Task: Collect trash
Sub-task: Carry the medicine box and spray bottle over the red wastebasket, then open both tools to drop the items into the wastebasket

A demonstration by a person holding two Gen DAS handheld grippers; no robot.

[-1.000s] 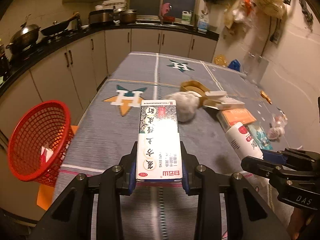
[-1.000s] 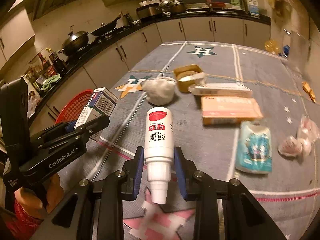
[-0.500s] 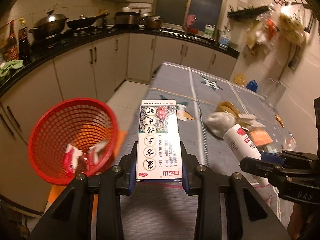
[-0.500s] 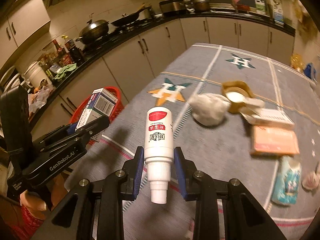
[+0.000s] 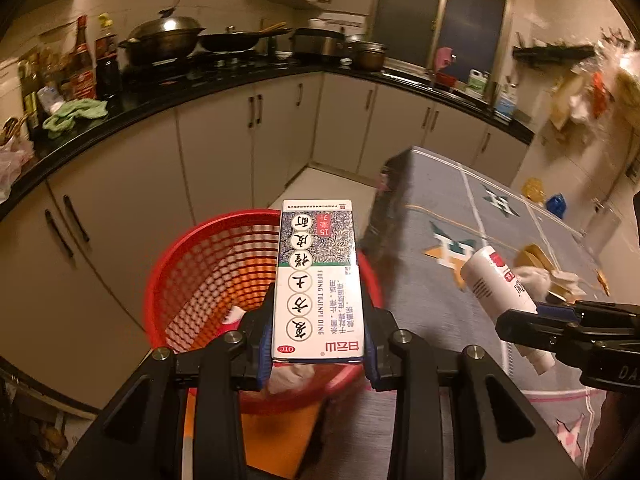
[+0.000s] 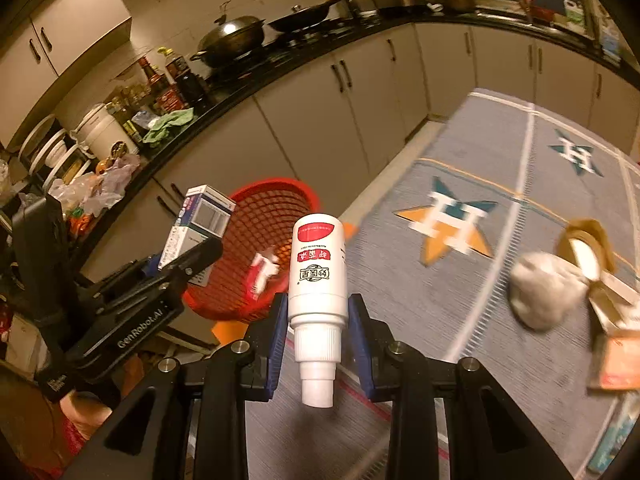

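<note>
While its blue-padded jaws press both long sides of a white medicine carton (image 5: 318, 280) printed with Chinese characters, the left gripper (image 5: 318, 344) holds the carton flat, directly above the near part of a red mesh basket (image 5: 192, 280). The basket sits low, ahead of and below this gripper, beside the table edge, with crumpled red-and-white wrappers (image 6: 262, 272) in its bottom. An orange surface (image 5: 280, 432) lies under the basket. To the right, the right gripper (image 6: 318, 320) is clamped on the lower body of a white plastic bottle (image 6: 318, 280) with a red label, cap end toward the camera. This bottle is held over the near left edge of the grey tablecloth (image 6: 500, 280), the basket lying ahead and to the left. Farther right on the cloth rest a crumpled white wad (image 6: 544, 292), a brown tape roll (image 6: 586, 248) and an orange box (image 6: 616, 360), the last blurred.
</note>
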